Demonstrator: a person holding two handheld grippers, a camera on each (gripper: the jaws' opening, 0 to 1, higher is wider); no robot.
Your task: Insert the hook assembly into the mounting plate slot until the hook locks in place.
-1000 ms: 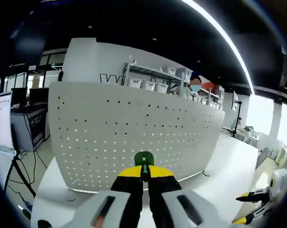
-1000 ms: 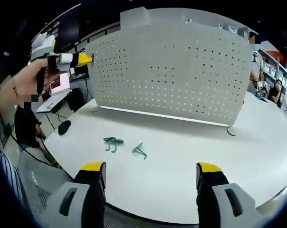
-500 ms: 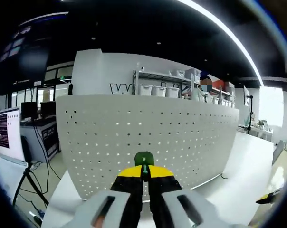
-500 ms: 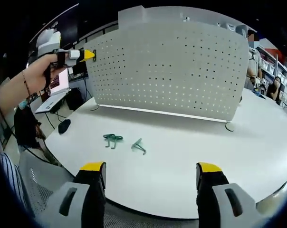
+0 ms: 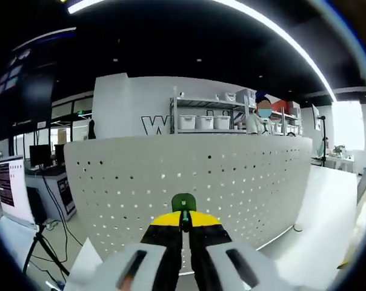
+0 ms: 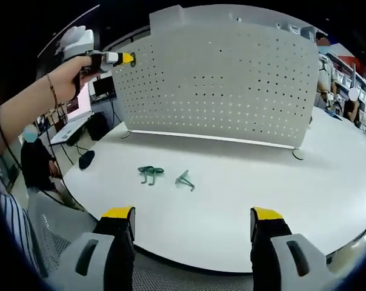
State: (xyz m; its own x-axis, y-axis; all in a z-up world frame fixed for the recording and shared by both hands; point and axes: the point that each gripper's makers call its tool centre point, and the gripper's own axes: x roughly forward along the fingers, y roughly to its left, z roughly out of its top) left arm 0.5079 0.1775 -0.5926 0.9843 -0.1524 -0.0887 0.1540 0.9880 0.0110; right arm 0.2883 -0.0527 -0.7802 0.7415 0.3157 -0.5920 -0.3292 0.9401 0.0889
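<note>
**Green hook at the pegboard's upper corner**

Left tongs (image 5: 184, 223) clamped on green hook (image 5: 183, 202), held up against the white perforated mounting plate (image 6: 219, 85), near its top left corner in the right gripper view. Right tongs (image 6: 192, 221) spread wide, gripping nothing, low over the white bench (image 6: 262, 194). Two spare green hooks (image 6: 150, 173) lying on bench, near each other.

1. Left gripper (image 5: 184, 219) clamped on a green hook (image 5: 183, 202), jaws closed together.
2. Hook tip near a white pegboard (image 5: 231, 176) standing upright on a white table (image 5: 328, 200).
3. Shelves with bins (image 5: 201, 121) behind.
</note>
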